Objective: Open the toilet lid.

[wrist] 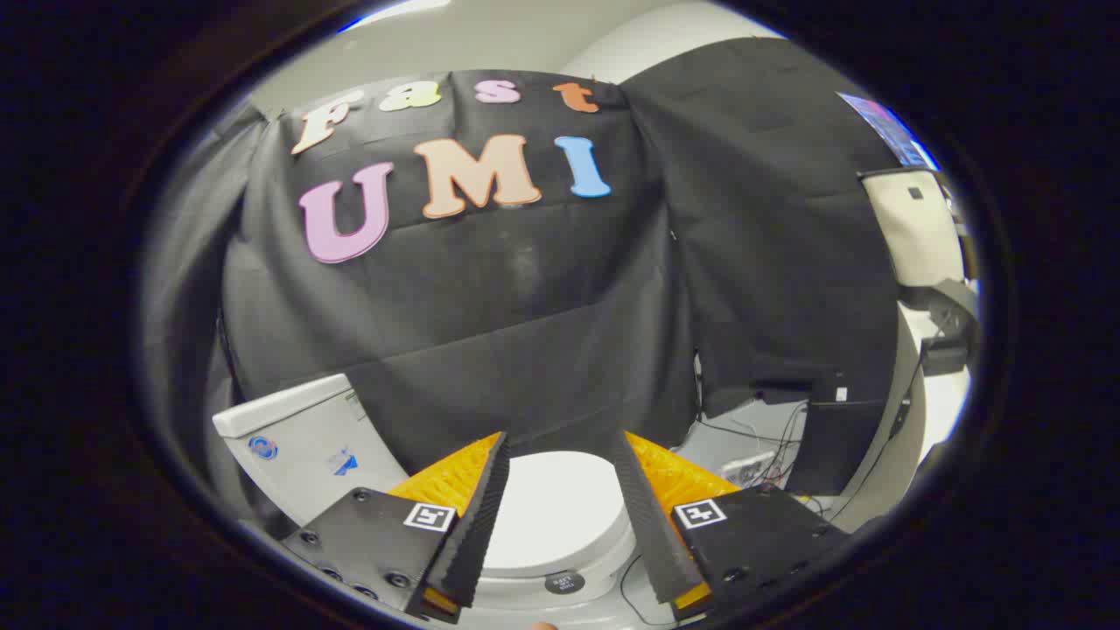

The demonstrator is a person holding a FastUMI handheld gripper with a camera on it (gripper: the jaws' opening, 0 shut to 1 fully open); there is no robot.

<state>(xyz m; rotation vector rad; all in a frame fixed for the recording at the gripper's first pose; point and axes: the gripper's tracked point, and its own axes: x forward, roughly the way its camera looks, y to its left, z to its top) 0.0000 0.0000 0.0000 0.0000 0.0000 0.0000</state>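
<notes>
The gripper (560, 446) hangs above the toilet with its two fingers spread wide apart, gripping nothing. Between the fingers and just below them lies the toilet lid (556, 512), white, rounded and lying flat in its closed position; neither finger touches it. Nearer than the lid, between the finger bases, a small round dark button (564, 582) sits on the white toilet body (534, 604). To the left of the left finger stands the toilet tank (297, 437), a white box with a flat top and two small blue stickers on its side. Straight ahead, beyond the fingers, a black cloth (525, 306) hangs as the booth's wall and falls down to just behind the lid. To the right of the right finger, beyond the toilet, a tangle of thin cables (774, 468) runs across a pale floor near a power strip (744, 468) and a dark box (844, 455). Farther right and higher up stands a pale rounded piece of furniture or equipment (919, 227); what it is cannot be told.
</notes>
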